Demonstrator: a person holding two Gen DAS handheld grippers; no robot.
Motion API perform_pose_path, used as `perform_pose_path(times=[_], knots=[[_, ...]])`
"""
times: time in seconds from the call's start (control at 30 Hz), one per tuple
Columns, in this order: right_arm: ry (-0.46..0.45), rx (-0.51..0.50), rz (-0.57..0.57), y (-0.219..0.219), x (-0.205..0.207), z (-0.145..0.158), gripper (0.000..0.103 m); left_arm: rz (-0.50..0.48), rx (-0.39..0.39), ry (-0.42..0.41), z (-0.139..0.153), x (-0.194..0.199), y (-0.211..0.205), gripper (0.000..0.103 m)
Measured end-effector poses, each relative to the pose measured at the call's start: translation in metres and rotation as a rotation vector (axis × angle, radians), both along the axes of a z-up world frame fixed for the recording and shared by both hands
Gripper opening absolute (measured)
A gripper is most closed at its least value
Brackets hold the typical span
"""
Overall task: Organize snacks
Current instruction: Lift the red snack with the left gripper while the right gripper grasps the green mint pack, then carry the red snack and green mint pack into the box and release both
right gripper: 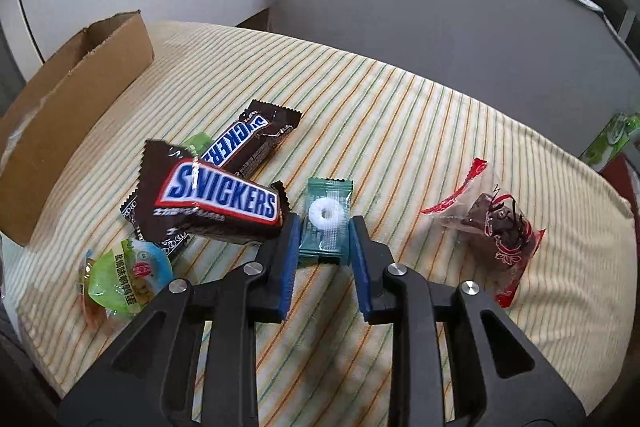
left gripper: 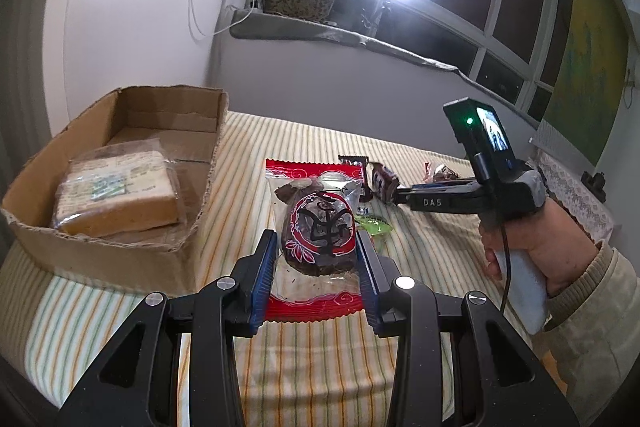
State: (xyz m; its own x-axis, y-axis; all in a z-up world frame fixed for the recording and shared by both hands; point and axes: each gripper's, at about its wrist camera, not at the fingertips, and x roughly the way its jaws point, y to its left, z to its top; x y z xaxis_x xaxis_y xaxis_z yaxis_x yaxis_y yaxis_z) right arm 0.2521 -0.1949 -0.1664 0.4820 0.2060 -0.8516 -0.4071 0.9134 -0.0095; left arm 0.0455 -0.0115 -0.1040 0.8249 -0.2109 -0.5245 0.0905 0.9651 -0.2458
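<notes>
A red-edged clear packet with a dark brown cake (left gripper: 318, 227) is clamped between the left gripper (left gripper: 318, 259)'s blue fingers, lifted a bit over the striped bed sheet (left gripper: 312, 367), just beside the torn cardboard box (left gripper: 120, 251) where wrapped sponge cake (left gripper: 116, 195) sits. The right gripper (right gripper: 325, 247) is held low, fingers closed around a teal mint packet (right gripper: 326, 223), next to a tilted Snickers bar (right gripper: 220, 203).

"SNICKERS" – bar (right gripper: 218, 205); "DAS" – claw (left gripper: 434, 202)
</notes>
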Motion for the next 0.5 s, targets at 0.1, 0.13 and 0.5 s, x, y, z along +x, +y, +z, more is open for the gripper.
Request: perform_pose_path(times=[0.1, 0.13, 0.5], knots=[[0.002, 0.024, -0.016, -0.001, -0.009, 0.002, 0.025, 0.001, -0.001, 0.005, -0.001, 0.001, 0.002, 0.037], [-0.002, 0.027, -0.024, -0.005, -0.013, 0.002, 0.025, 0.002, 0.001, 0.005, -0.001, 0.001, 0.002, 0.037], [-0.196, 0.169, -0.241, -0.048, -0.134, 0.042, 0.025, -0.011, 0.006, -0.008, 0.005, 0.0, 0.002, 0.037]])
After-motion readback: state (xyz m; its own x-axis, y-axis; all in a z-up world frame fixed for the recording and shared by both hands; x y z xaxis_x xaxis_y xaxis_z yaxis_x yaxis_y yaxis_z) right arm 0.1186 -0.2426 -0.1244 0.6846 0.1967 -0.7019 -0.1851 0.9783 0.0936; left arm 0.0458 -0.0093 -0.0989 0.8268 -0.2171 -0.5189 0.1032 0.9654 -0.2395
